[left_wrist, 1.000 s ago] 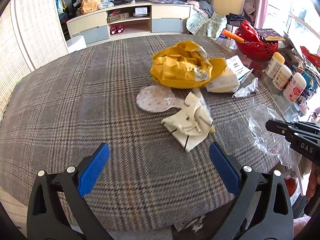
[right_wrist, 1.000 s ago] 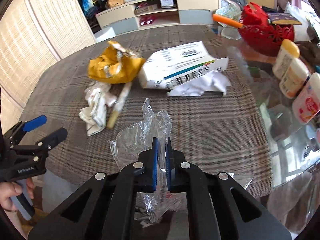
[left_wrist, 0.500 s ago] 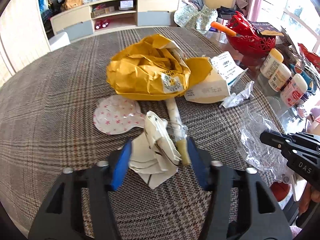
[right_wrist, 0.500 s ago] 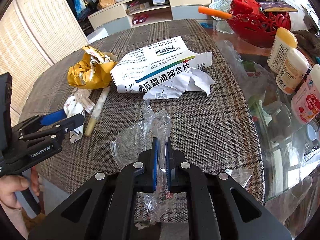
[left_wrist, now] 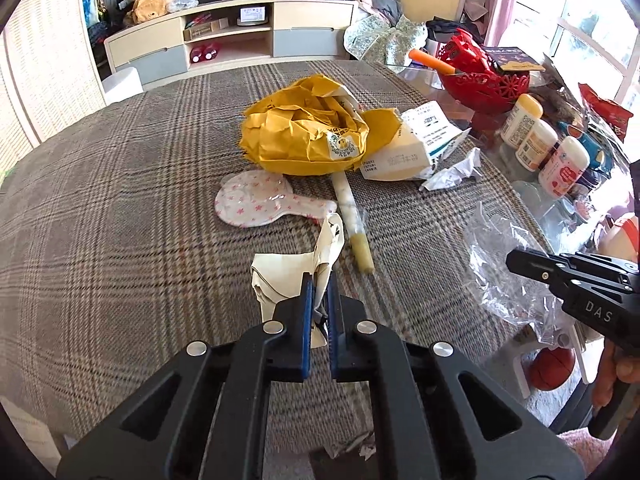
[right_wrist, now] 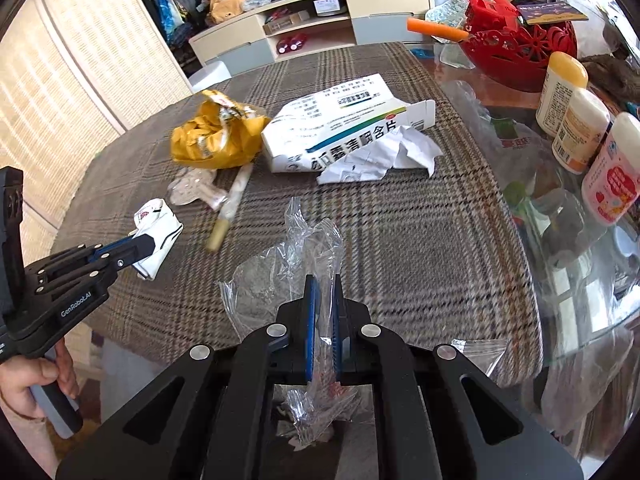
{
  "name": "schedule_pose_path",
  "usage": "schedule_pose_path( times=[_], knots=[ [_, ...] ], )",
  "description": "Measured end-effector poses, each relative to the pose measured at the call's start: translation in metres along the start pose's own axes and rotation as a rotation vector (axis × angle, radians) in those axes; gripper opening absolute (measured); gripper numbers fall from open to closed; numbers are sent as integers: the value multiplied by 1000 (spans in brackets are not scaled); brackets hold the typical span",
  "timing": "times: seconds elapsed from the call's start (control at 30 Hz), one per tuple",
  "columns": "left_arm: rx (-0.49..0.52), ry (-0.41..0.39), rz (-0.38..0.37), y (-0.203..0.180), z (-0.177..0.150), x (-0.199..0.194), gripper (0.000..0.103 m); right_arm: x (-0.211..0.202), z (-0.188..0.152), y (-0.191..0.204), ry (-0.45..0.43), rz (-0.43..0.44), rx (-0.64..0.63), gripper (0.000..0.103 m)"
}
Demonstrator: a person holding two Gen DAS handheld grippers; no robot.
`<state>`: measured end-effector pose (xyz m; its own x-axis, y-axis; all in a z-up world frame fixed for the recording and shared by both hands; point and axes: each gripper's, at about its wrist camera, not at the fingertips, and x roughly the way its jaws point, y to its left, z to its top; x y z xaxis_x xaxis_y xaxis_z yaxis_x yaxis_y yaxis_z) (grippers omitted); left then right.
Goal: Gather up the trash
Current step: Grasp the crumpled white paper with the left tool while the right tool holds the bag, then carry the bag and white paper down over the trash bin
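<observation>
My left gripper [left_wrist: 319,286] is shut on a crumpled white paper wrapper [left_wrist: 288,276] at the table's near edge; it also shows in the right wrist view [right_wrist: 158,226]. My right gripper [right_wrist: 323,292] is shut on a clear plastic bag [right_wrist: 280,264], held above the table edge; the bag shows in the left wrist view [left_wrist: 504,272]. A crumpled yellow envelope [left_wrist: 308,140], a white medicine box [right_wrist: 336,124], crumpled white paper [right_wrist: 380,156], a cream stick [left_wrist: 352,220] and a star-patterned plastic piece [left_wrist: 256,204] lie on the plaid tablecloth [left_wrist: 120,184].
A red basket [right_wrist: 520,52] with an orange stick stands at the far right. Three lotion bottles [right_wrist: 580,120] stand on the glass table part at the right. A small clear bag [right_wrist: 480,352] lies at the table edge. A TV cabinet [left_wrist: 232,36] stands behind.
My left gripper moved forward over the white paper wrapper and shut on it, lifting one end. My right gripper kept its hold on the plastic bag and shifted slightly forward.
</observation>
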<state>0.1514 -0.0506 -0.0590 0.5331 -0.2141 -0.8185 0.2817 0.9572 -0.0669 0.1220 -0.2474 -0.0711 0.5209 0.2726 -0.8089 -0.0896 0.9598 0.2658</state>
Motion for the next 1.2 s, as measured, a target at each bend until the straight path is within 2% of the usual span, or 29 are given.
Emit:
schedule_pose_path(
  times=[0.2,0.43,0.53,0.87,1.2],
  knots=[
    [2,-28,16,-10,-31,-44,5,-29,-29,7,-27,40,23,8],
    [-34,-56,-45,-25,-87,-88,5,-60,-73,13,-40,65,54,8],
    [-40,-49,-67,-31,-114,-94,5,-66,-97,16,-36,80,67,8],
    [-91,42,-115,-41,-193,-67,5,-45,-158,12,44,60,84,8],
    [-114,139,-125,-46,-225,-15,5,-1,-180,10,107,32,117,8]
  ],
)
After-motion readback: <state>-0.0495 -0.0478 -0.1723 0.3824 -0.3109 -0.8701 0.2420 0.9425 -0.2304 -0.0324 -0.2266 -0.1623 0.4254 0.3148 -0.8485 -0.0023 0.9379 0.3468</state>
